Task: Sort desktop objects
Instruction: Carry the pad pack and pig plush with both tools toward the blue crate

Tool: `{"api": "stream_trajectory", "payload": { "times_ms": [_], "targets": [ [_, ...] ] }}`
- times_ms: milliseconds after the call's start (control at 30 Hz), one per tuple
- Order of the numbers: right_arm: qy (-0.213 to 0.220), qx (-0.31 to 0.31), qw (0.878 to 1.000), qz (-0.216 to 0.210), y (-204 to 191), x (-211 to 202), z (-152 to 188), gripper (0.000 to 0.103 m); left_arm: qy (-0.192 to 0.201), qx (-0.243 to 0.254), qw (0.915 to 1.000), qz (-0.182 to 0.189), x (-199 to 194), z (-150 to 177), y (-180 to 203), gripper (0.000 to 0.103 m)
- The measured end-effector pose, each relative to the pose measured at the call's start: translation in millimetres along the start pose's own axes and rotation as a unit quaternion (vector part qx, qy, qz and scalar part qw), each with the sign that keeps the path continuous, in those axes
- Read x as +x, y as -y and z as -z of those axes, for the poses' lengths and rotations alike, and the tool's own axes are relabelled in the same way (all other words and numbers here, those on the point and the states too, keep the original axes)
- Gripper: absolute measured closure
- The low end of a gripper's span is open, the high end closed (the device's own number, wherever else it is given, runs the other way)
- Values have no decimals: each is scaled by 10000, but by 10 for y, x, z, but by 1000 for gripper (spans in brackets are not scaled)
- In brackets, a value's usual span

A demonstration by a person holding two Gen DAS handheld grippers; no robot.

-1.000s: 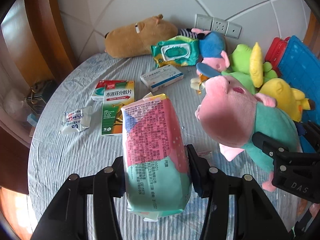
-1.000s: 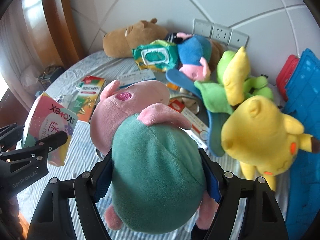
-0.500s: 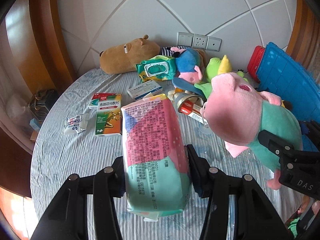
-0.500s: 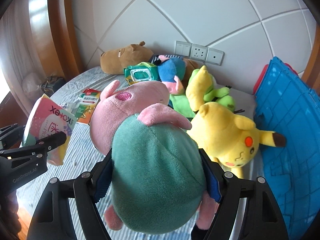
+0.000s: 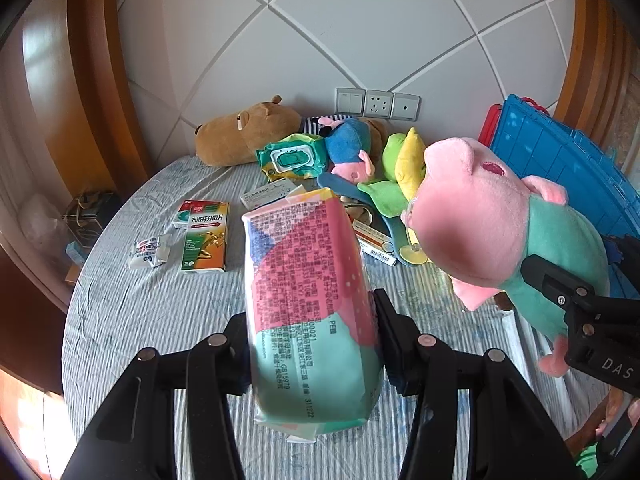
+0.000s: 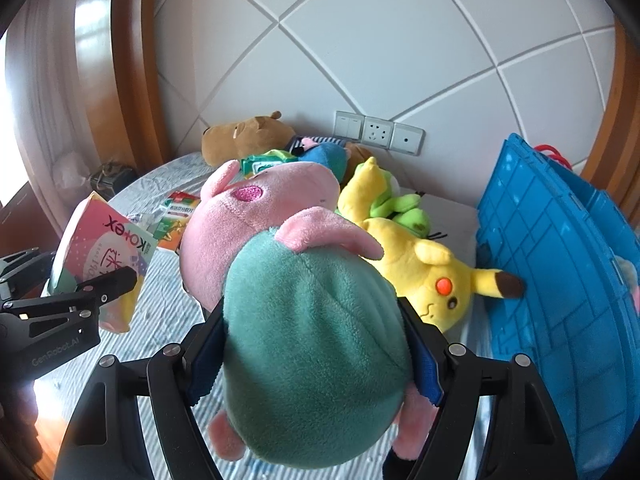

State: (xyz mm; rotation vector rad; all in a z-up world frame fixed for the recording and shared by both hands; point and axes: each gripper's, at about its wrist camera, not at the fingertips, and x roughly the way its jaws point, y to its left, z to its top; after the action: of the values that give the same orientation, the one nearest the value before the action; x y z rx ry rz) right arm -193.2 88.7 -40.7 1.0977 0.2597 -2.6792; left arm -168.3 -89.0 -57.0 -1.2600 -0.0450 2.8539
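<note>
My left gripper [image 5: 312, 344] is shut on a pink and green Kotex pack [image 5: 308, 300] and holds it above the round table [image 5: 132, 312]. The pack also shows at the left of the right wrist view [image 6: 100, 248]. My right gripper [image 6: 316, 344] is shut on a pink pig plush in a green dress [image 6: 304, 312], held above the table's right side. The plush also shows in the left wrist view [image 5: 500, 232].
A blue crate [image 6: 560, 280] stands at the right. A yellow Pikachu plush [image 6: 424, 276], a green plush [image 5: 396, 160], a blue pig plush [image 5: 348, 148] and a brown capybara plush [image 5: 248, 132] lie at the back. A wipes pack [image 5: 292, 156] and medicine boxes [image 5: 204, 240] lie on the cloth.
Both grippers have lifted and pulled back from the table with their loads still held. More of the wall and the blue crate is in view now.
</note>
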Motion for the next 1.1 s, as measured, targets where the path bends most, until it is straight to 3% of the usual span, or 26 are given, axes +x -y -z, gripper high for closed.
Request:
{"api": "stream_trajectory", "payload": {
  "times_ms": [567,833,1100],
  "targets": [
    [193,328,9988,322,-14,-533,187,25,120,323,9992,204,-332,124,42,54],
    [287,447,9978,390,321,-727,266,25,177,352,9987,311,-361,106,476,54],
    [451,399,9972,449,1009,-984,309,25,263,296,9983,417,-348,-6,1154,54]
  ]
}}
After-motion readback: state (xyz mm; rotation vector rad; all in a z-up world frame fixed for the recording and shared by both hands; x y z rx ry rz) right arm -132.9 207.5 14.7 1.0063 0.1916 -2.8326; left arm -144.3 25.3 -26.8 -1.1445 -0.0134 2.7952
